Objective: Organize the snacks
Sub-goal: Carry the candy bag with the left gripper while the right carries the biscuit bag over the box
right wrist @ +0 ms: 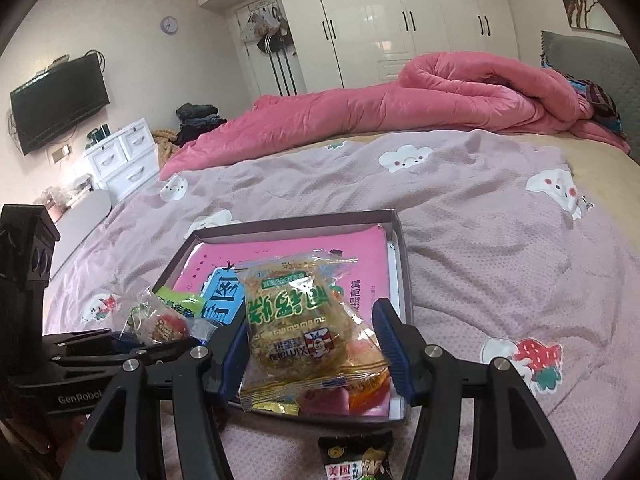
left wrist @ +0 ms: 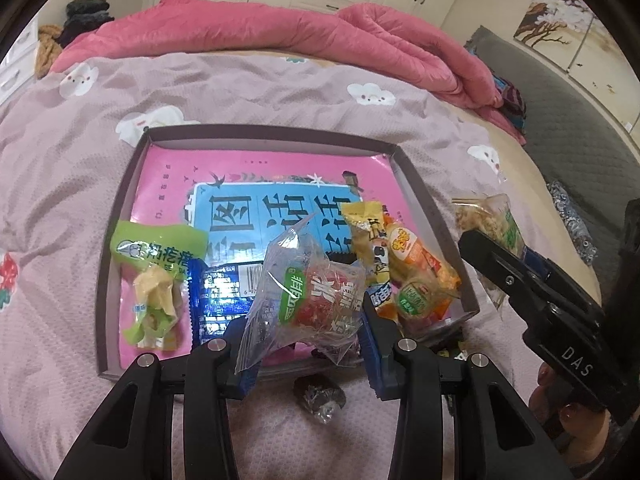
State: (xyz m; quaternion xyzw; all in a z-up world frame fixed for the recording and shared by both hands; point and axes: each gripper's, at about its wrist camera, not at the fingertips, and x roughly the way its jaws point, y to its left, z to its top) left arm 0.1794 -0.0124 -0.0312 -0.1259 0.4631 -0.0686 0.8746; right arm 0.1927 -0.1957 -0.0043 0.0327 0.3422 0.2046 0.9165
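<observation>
My left gripper (left wrist: 308, 340) is shut on a clear snack packet with a red and green label (left wrist: 316, 296), which hangs over the near edge of a shallow grey box (left wrist: 272, 132). My right gripper (right wrist: 314, 344) is shut on a clear packet of floss cake (right wrist: 304, 320), held above the box (right wrist: 288, 220). In the left wrist view the right gripper (left wrist: 500, 246) and its packet (left wrist: 492, 220) hover at the box's right side. A pink book (left wrist: 180, 184) lines the box. On it lie a green packet (left wrist: 156, 276), a blue packet (left wrist: 220, 296) and yellow and orange packets (left wrist: 400, 256).
A small dark wrapped sweet (left wrist: 320, 398) lies on the pink bedspread just in front of the box. A dark packet with a cartoon figure (right wrist: 356, 460) lies near the box's front edge. A rolled pink duvet (right wrist: 400, 108) lies across the far side of the bed.
</observation>
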